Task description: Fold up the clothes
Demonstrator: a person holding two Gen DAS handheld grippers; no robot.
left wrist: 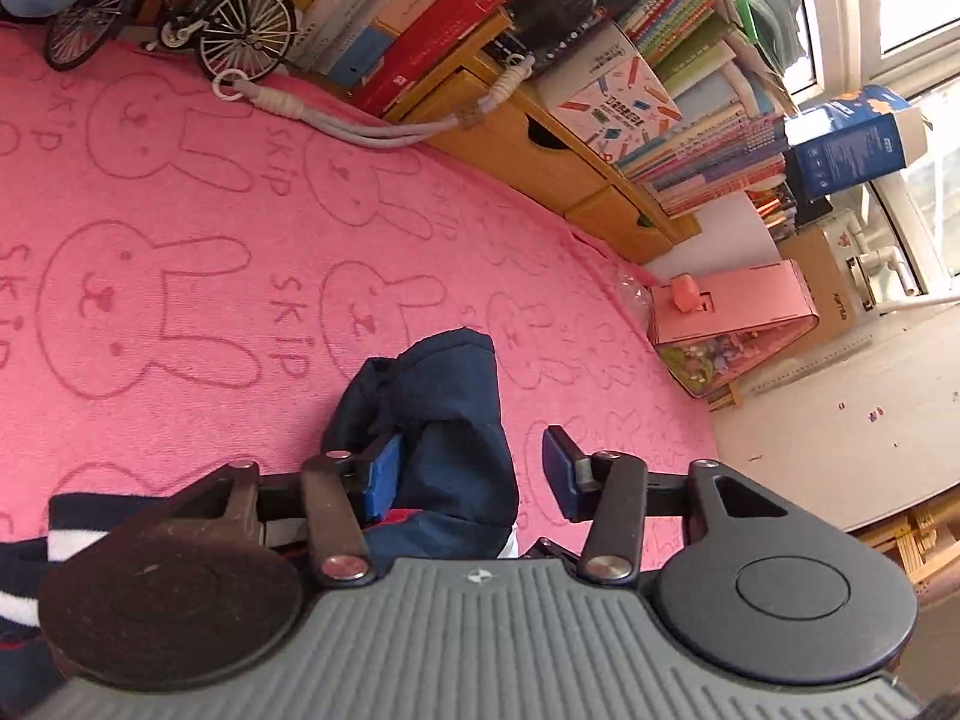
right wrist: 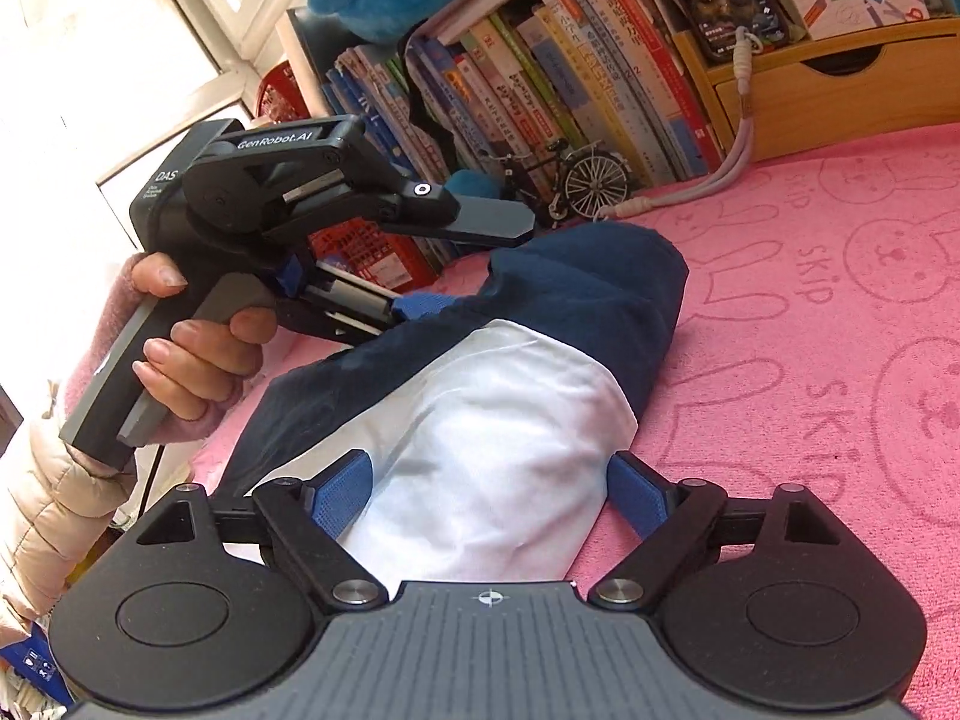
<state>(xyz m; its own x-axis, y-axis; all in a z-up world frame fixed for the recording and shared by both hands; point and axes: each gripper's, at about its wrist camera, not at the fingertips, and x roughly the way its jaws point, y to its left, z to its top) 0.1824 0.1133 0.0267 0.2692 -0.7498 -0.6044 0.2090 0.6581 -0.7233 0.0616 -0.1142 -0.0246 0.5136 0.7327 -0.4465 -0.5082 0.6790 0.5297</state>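
**Pink towel, navy garment between two grippers**

Pink towel (right wrist: 840, 360) with rabbit outlines covers the table; books (right wrist: 540, 90) line its far edge. The navy-and-white garment (right wrist: 480, 396) lies on it as a long roll, running from the right gripper (right wrist: 489, 495) away toward the books, navy end farthest. That gripper's jaws stand wide, straddling the white end, pads apart from the cloth. The left gripper (left wrist: 471, 471) is partly open around a navy fold; one pad touches it, the other stands clear.
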